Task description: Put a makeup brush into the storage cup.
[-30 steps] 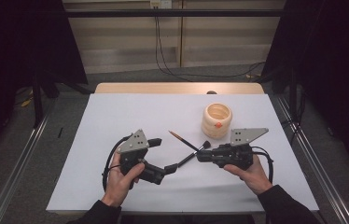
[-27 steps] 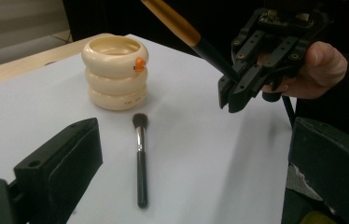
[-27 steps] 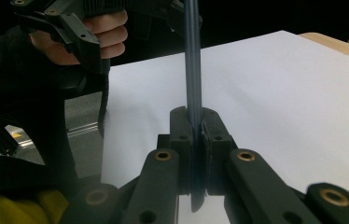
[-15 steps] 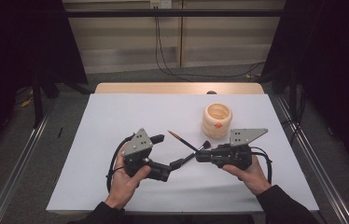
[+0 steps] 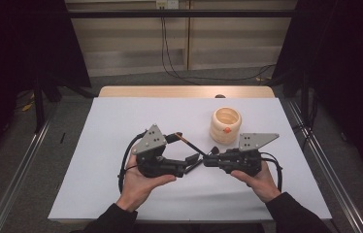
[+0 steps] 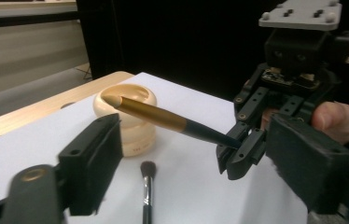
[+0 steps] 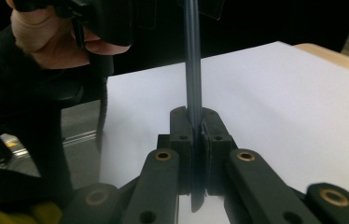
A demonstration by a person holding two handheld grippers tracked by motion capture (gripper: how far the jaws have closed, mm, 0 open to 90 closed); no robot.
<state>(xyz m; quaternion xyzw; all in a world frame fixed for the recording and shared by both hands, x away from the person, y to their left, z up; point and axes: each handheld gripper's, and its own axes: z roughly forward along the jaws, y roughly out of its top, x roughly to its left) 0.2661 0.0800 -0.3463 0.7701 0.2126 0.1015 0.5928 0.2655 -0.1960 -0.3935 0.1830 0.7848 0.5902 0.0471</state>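
Observation:
My right gripper [image 7: 193, 135] is shut on the dark lower end of a makeup brush [image 6: 163, 119], whose gold handle slants up and away from it. That brush [image 5: 189, 144] lies between the two grippers in the high view. My left gripper [image 6: 196, 158] stands wide open facing the right gripper [image 6: 235, 156], with nothing between its jaws. A second, smaller brush [image 6: 147, 191] lies flat on the white table cover below them. In the high view the left gripper [image 5: 196, 160] and right gripper [image 5: 207, 159] nearly meet tip to tip.
A cream ribbed pot [image 5: 226, 125] stands just behind the right gripper, also seen as the pot [image 6: 130, 126] behind the gold handle. The white cover [image 5: 121, 121] spreads bare to the left and back. The table's wooden edge [image 5: 184, 91] runs along the far side.
The left gripper has moved right and a little forward, so its jaws now sit close to the right gripper's tip. The right gripper and its brush have hardly moved.

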